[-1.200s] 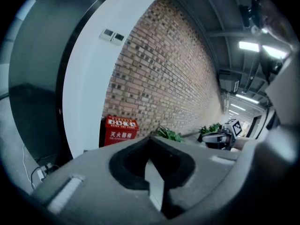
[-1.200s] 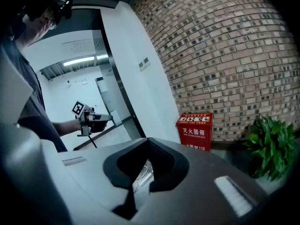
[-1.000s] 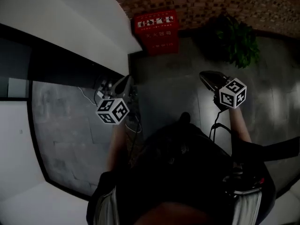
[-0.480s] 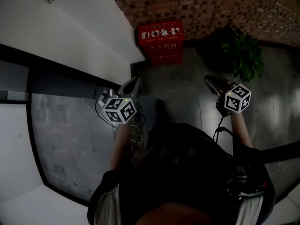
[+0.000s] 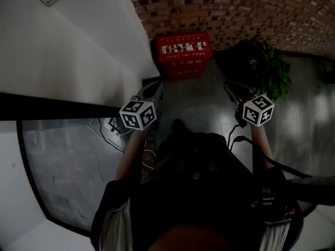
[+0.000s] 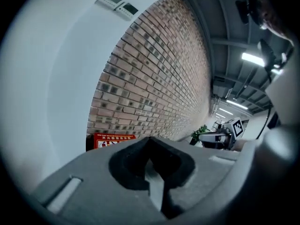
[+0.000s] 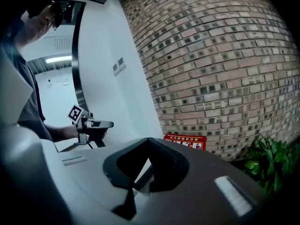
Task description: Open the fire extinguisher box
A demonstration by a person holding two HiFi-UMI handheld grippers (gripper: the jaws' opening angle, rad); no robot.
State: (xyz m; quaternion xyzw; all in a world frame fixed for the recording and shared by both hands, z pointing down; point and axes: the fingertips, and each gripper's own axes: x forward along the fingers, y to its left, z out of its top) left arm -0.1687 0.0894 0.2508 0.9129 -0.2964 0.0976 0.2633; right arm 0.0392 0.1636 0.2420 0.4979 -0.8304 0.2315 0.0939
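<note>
Nearest, the left hand-held gripper (image 6: pixel 151 175) and the right hand-held gripper (image 7: pixel 142 173) are both clenched on nothing, held over the dark grey polished floor (image 5: pixel 199 109), so the step in hand looks like the approach. Farther off, the red rectangular fire extinguisher box (image 5: pixel 184 56) stands closed against the red-brown brick wall (image 5: pixel 235 4), beside a leafy green plant (image 5: pixel 264 67), with its contents hidden. Next, I judge, one gripper must reach it, spread its jaws and find the door's edge.
</note>
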